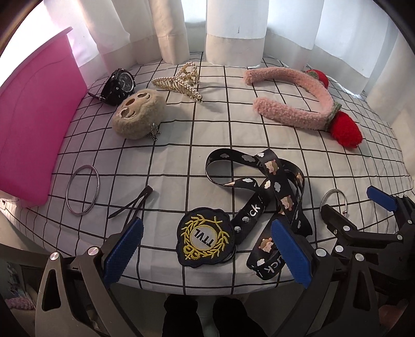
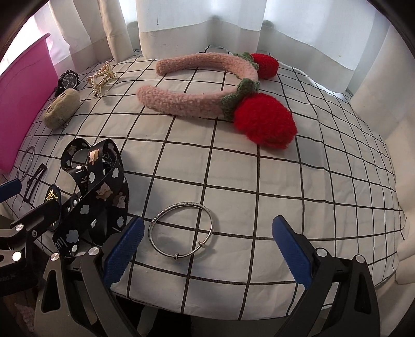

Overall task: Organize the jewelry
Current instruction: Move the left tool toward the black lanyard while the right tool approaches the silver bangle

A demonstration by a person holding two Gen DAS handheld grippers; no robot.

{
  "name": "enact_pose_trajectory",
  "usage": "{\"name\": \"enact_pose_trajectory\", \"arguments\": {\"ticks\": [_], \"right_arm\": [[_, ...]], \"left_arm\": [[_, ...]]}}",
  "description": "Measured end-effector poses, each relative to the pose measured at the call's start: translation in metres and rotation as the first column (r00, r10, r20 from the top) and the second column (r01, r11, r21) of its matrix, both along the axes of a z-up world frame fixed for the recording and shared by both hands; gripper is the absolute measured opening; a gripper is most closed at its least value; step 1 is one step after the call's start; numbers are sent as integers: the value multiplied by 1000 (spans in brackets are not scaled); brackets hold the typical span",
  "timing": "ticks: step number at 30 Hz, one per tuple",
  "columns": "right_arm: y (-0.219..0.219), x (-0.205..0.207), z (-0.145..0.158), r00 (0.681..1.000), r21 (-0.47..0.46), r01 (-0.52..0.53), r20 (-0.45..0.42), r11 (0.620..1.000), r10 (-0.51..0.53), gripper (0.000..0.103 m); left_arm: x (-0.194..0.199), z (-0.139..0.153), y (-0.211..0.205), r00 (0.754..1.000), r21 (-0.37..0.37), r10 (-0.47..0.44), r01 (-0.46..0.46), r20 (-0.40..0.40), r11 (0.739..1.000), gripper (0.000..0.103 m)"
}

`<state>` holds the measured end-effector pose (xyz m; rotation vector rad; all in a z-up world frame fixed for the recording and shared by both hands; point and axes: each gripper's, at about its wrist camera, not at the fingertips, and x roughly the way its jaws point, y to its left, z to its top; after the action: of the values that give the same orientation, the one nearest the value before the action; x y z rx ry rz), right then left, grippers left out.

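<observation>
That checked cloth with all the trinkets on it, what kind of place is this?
Probably a home, perhaps a bedroom: a table under a checked cloth stands against white curtains, strewn with personal accessories like a fuzzy pink headband and a black watch.

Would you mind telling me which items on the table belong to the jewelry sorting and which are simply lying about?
Likely part of the job:
silver bangle
thin silver bangle
black watch
pearl hair claw
black hair clip
pink headband
pink box

Probably just lying about:
lanyard
embroidered patch
plush keychain
curtains
</observation>
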<state>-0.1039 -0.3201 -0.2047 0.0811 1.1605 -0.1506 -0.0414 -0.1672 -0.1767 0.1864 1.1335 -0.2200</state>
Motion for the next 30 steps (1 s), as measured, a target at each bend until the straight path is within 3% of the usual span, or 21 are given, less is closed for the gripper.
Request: {"name": "enact_pose_trajectory", "arguments": {"ticks": [18, 23, 30], "right_arm": [[-39, -10, -11, 999, 25, 32, 35, 999, -33, 94], [-42, -12, -12, 998, 19, 37, 45, 999, -37, 94], [-40, -12, -12, 998, 13, 30, 55, 999, -31, 95]], "left_arm": [[1, -20, -43, 998, 5, -56, 56, -4, 998, 97], [11, -34, -44, 999, 14, -41, 41, -26, 999, 98], [6, -35, -40, 998, -20, -53, 53, 14, 998, 98]]}}
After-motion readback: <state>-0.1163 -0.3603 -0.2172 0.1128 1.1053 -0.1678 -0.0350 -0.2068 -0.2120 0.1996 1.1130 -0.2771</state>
